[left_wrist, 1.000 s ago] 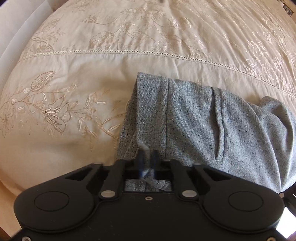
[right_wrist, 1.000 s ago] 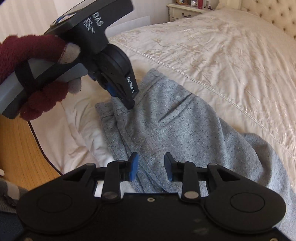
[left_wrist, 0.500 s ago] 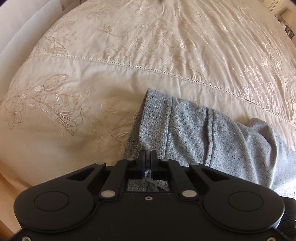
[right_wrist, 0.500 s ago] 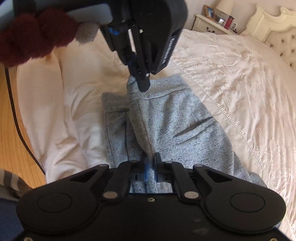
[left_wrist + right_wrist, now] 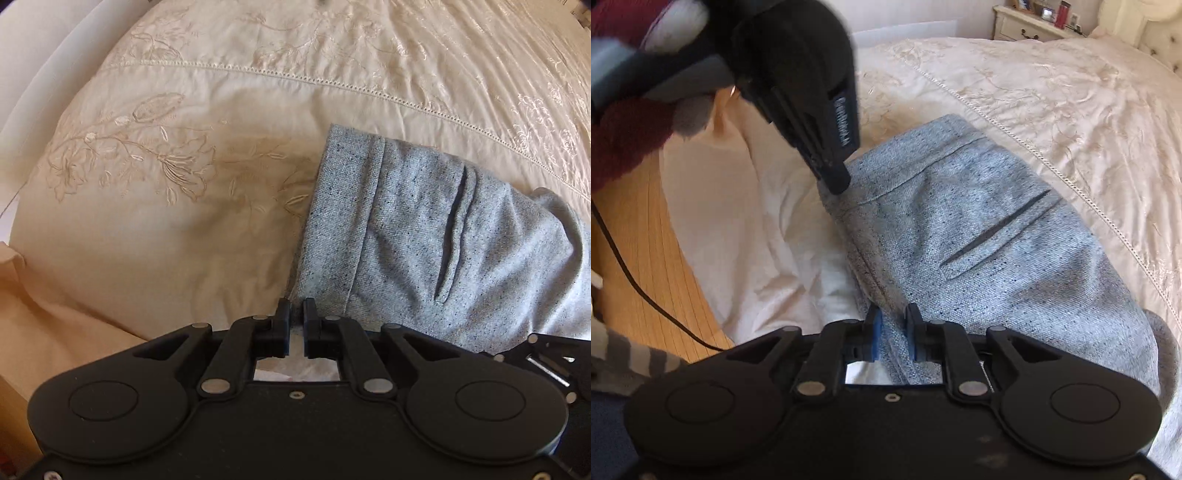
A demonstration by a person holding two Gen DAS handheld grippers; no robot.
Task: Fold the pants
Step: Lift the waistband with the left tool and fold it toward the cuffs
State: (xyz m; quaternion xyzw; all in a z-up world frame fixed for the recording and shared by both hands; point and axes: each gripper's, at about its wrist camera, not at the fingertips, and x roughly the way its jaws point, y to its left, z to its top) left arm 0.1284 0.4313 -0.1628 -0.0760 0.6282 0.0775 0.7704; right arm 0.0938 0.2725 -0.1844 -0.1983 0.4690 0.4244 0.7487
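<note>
Grey speckled pants lie folded lengthwise on the cream bedspread, waistband toward the bed's near corner, slit pocket facing up. They also show in the left wrist view. My left gripper pinches the near corner of the waistband, its jaws almost together with only a thin gap. From the right wrist view the left gripper touches the waistband's corner. My right gripper has its jaws slightly apart, with the pants' folded edge lying between them.
The embroidered cream bedspread covers the bed, with a white sheet hanging at its edge. Wooden floor and a black cable lie left. A nightstand stands at the back.
The pants were laid down flatter on the bed, hiding the lower layer. My right gripper's jaws have loosened from tightly closed to slightly apart. The left gripper came lower with the waistband corner.
</note>
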